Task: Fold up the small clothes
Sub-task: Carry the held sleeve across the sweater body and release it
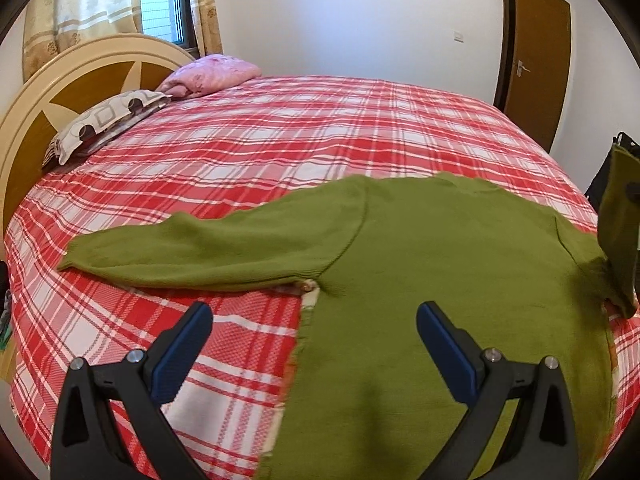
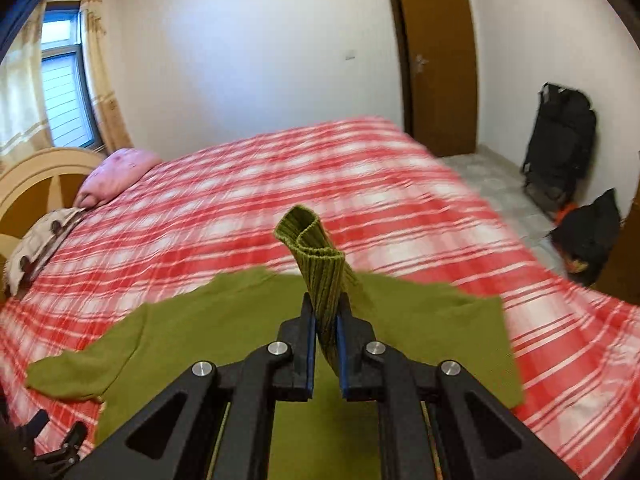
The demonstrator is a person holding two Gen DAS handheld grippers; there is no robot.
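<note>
Left wrist view: nearest the lens, the left hand-held gripper (image 1: 314, 322) hangs with its blue-padded jaws spread wide and nothing between them, poised above the lower body of a green sweater (image 1: 432, 280). The sweater lies flat on the bed (image 1: 240, 152), which is covered in a red and white plaid sheet; its body runs from the bottom edge of the picture up toward the middle, and one sleeve (image 1: 200, 248) stretches out flat to the left across the plaid. At the right edge, the other sleeve is lifted off the bed and stands up as a vertical green strip. Farther back, a patterned pillow (image 1: 100, 124) and a pink folded blanket (image 1: 212, 74) sit against the cream and brown headboard (image 1: 60, 80), with a curtained window (image 1: 164, 4) behind it and a brown door (image 1: 536, 52) in the white wall to the right. In the right wrist view, the right hand-held gripper (image 2: 326, 328) is closed to a narrow gap, pinching the ribbed cuff (image 2: 320, 256) of that raised sleeve, whose end curls up above the fingertips. Beyond it the sweater's body spreads over the plaid, blurred. Past the bed's far corner, dark bags (image 2: 560, 148) rest on the floor against the wall beside the door.
</note>
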